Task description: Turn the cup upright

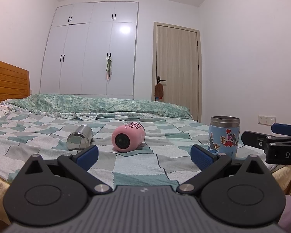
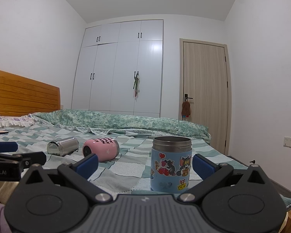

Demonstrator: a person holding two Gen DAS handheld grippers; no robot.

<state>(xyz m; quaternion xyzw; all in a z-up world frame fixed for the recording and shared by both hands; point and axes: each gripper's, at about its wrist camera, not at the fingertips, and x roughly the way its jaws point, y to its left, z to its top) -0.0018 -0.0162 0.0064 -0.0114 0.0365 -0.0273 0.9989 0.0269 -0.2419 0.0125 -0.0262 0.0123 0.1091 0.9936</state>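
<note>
A pink cup (image 1: 128,137) lies on its side on the checked bed cover, its base toward me; it also shows in the right wrist view (image 2: 100,149). A steel cup (image 1: 80,137) lies on its side to its left and shows in the right wrist view too (image 2: 63,146). A blue cartoon cup (image 2: 171,164) stands upright, also in the left wrist view (image 1: 224,136). My left gripper (image 1: 144,158) is open and empty, short of the pink cup. My right gripper (image 2: 145,165) is open, with the blue cup standing between its fingers, untouched.
The bed cover (image 1: 133,165) reaches the bed's near edge below the grippers. A rolled green quilt (image 1: 99,105) lies across the far side. A wooden headboard (image 2: 23,95) is at the left. The other gripper shows at the right edge of the left wrist view (image 1: 277,143).
</note>
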